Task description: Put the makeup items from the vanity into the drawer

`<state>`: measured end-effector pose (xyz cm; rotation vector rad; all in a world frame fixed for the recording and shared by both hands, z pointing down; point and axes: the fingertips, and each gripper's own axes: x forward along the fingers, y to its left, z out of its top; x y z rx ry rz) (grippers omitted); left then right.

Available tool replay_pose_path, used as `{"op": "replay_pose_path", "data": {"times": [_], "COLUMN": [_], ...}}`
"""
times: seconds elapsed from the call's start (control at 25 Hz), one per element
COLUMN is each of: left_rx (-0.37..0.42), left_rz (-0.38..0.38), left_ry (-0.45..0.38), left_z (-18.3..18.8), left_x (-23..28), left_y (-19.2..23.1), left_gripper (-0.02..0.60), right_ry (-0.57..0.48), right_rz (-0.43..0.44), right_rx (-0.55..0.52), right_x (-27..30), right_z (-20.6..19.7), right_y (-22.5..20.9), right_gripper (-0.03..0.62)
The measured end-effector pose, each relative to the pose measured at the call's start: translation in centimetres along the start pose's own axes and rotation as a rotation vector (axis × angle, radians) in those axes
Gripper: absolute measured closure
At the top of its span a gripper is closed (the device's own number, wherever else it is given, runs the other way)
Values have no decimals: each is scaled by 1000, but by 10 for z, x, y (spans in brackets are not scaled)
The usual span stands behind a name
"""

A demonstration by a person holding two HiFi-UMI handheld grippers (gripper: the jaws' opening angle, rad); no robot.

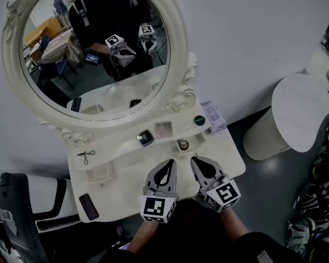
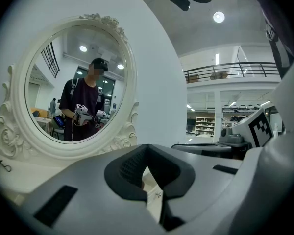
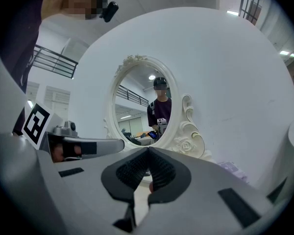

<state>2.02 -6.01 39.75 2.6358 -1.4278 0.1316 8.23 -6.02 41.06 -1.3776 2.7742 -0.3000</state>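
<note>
The makeup items lie scattered on the white bench (image 1: 230,160) below its oval mirror in a carved white frame (image 1: 178,53). On the raised shelf under the mirror are a small dark green round pot (image 1: 199,120), a pale pink square palette (image 1: 163,129) and a silver-rimmed square compact (image 1: 145,138). Just in front of them is a round compact with a dark centre (image 1: 183,144). Further left lie a thin black eyelash curler (image 1: 86,156) and a clear shallow tray (image 1: 101,175), and a flat black rectangular case (image 1: 88,206) sits near the front left corner. A lilac printed box (image 1: 214,116) rests at the shelf's right end, beside the green pot.

The left gripper (image 1: 169,163) and right gripper (image 1: 195,159) hover side by side over the front edge of the bench, near the round compact but touching nothing. The jaws of each are pressed together at the tips with nothing between them.

To the right of the bench stands a white round-topped stand (image 1: 301,111), well apart from it.
</note>
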Motion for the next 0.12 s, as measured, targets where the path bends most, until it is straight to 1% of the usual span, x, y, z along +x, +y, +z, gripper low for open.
{"op": "replay_pose_path", "data": {"times": [0.12], "left_rx": [-1], "left_rz": [1], "left_ry": [-2], "left_z": [0], "left_x": [2], "left_y": [3], "left_gripper": [566], "right_ry": [-3], "right_rz": [0], "right_rx": [-7], "right_x": [3], "right_z": [2], "right_y": [0], "right_gripper": [572]}}
